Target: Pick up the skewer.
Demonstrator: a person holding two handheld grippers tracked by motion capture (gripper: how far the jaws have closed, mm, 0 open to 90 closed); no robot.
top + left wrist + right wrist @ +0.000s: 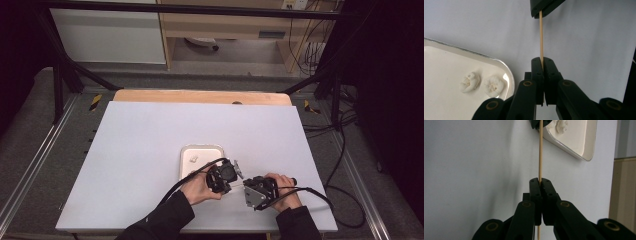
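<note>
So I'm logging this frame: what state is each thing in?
Thin wooden skewer: bare, held at both ends.
Left tool: shut on it.
Right tool: shut on it.
White rounded tray: flat on table.
Two white puffed pieces: loose in tray.

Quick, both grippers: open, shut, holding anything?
Left gripper: shut on the skewer.
Right gripper: shut on the same skewer, at its other end.

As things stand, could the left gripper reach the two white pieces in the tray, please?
Probably not yet: the left gripper is shut on the skewer, though the pieces lie close by, unobstructed.
</note>
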